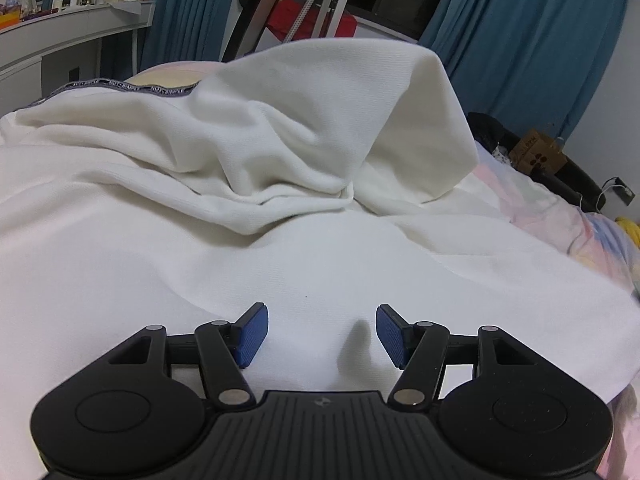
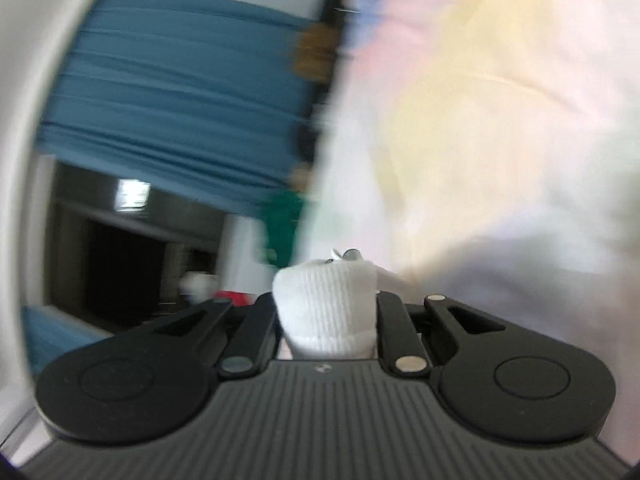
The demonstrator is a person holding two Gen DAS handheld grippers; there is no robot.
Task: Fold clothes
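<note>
A white knit garment (image 1: 248, 152) lies rumpled across the bed, with a grey lettered trim band (image 1: 120, 87) along its far left edge. One part of it (image 1: 420, 120) is lifted into a raised peak at the right. My left gripper (image 1: 322, 334) hovers low over the flat near part of the cloth, open, its blue pads (image 1: 251, 334) holding nothing. In the blurred, tilted right wrist view my right gripper (image 2: 325, 312) is shut on a ribbed white fold of the garment (image 2: 326, 300), which bulges between its black fingers (image 2: 394, 332).
A pastel bedsheet (image 1: 560, 216) shows past the garment at the right, and fills the right wrist view as the bedsheet (image 2: 500, 100). Blue curtains (image 1: 520, 40) hang behind. A shelf with bottles (image 1: 72, 12) stands far left, a cardboard box (image 1: 538, 156) far right, metal stands (image 1: 320, 4) behind the bed.
</note>
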